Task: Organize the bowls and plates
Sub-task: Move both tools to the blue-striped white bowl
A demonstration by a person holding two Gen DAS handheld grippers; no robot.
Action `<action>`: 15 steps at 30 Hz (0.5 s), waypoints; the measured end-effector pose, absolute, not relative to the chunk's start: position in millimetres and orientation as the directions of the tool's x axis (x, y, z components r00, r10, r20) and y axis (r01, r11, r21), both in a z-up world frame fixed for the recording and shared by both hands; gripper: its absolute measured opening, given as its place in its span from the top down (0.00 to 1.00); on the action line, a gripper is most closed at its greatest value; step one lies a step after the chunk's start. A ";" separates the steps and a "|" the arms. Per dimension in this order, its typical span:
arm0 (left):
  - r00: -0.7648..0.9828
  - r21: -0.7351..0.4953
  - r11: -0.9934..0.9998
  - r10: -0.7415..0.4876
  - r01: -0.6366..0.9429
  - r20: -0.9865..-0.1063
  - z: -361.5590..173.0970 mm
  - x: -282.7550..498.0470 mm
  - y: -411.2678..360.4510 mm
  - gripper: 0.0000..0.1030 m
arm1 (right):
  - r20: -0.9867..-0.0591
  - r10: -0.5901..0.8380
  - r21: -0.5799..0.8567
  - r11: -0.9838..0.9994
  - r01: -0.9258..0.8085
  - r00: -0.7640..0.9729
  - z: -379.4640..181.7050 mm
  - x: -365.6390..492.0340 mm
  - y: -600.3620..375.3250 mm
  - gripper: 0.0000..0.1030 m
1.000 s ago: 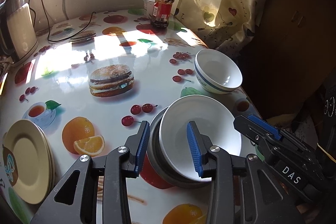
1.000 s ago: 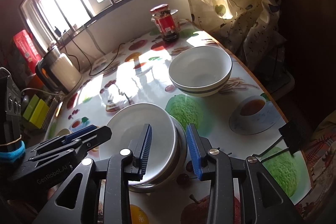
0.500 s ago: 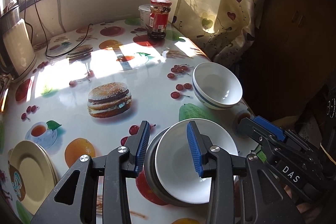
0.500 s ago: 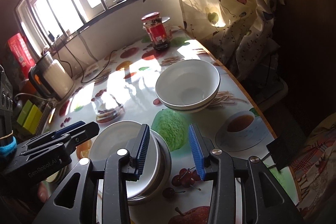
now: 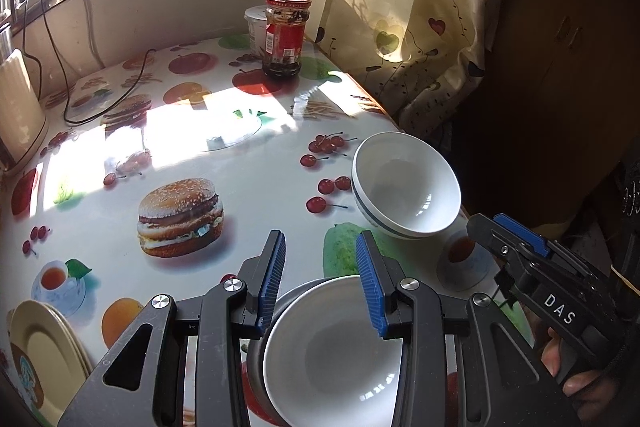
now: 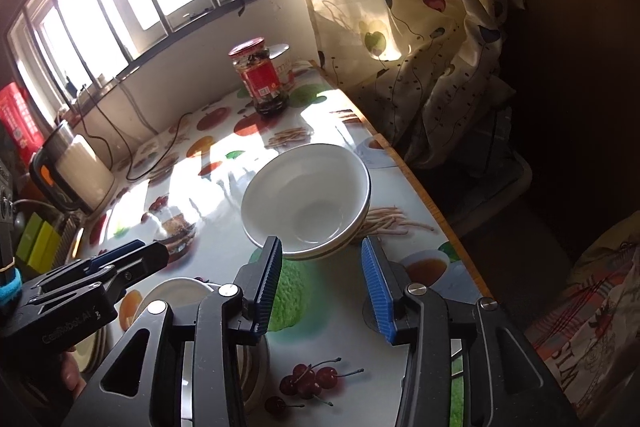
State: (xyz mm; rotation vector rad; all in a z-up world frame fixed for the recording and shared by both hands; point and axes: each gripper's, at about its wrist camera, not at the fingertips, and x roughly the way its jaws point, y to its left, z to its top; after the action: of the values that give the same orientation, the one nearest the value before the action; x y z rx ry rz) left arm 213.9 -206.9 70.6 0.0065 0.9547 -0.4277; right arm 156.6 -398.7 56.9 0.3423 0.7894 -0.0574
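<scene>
Tongs on the left (image 5: 320, 281) hang released, their blue pads spread apart above a white bowl (image 5: 332, 351) that sits nested in a grey dish (image 5: 256, 359) at the near edge of the counter (image 5: 248, 195); neither pad touches the bowl's rim. Tongs on the right (image 6: 322, 287) are likewise released and grasp nothing, hovering over the printed green fruit and cherries, with the nested white bowl low at their left, partly hidden behind the tong frame. Just beyond the right tongs stands a second white bowl with a dark stripe (image 6: 308, 201), stacked in another of the same kind, close to the counter's right edge. At the near left edge lies a stack of yellow plates (image 5: 40, 355), well apart from the bowls. Farther along, the fruit-and-burger oilcloth catches bright sunlight. A cream kettle (image 6: 76, 173) stands at the far left with a black cord (image 5: 120, 95) trailing across the surface. At the far end, a red-lidded jar (image 5: 285, 35) stands in front of a white tub (image 5: 254, 27), beneath the window, beside a heart-patterned curtain (image 5: 404, 11).
</scene>
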 end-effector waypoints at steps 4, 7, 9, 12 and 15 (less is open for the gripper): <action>0.480 -0.206 0.913 -0.365 0.352 -0.797 65.3 224.5 -212.8 0.63 | -0.716 0.067 0.277 0.941 0.195 0.695 51.8 165.5 -408.6 0.60; 0.466 -0.226 0.912 -0.374 0.343 -0.802 61.4 231.9 -217.9 0.63 | -0.724 0.057 0.268 0.942 0.204 0.688 47.9 171.7 -413.9 0.60; 0.463 -0.231 0.910 -0.379 0.345 -0.801 61.7 236.2 -222.5 0.63 | -0.728 0.054 0.264 0.942 0.207 0.684 45.6 176.0 -417.1 0.60; 0.452 -0.241 0.905 -0.389 0.351 -0.803 61.6 245.2 -231.2 0.63 | -0.734 0.050 0.261 0.942 0.213 0.678 42.4 182.2 -421.9 0.60; 0.449 -0.251 0.903 -0.396 0.348 -0.801 60.4 251.6 -238.3 0.63 | -0.738 0.053 0.264 0.940 0.215 0.673 39.7 187.7 -426.4 0.60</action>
State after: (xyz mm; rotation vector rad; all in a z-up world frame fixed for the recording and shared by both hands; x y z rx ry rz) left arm 251.6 -238.3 60.4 -0.0529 1.0050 -0.4603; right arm 187.7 -426.4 39.7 0.3454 0.8324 -0.0929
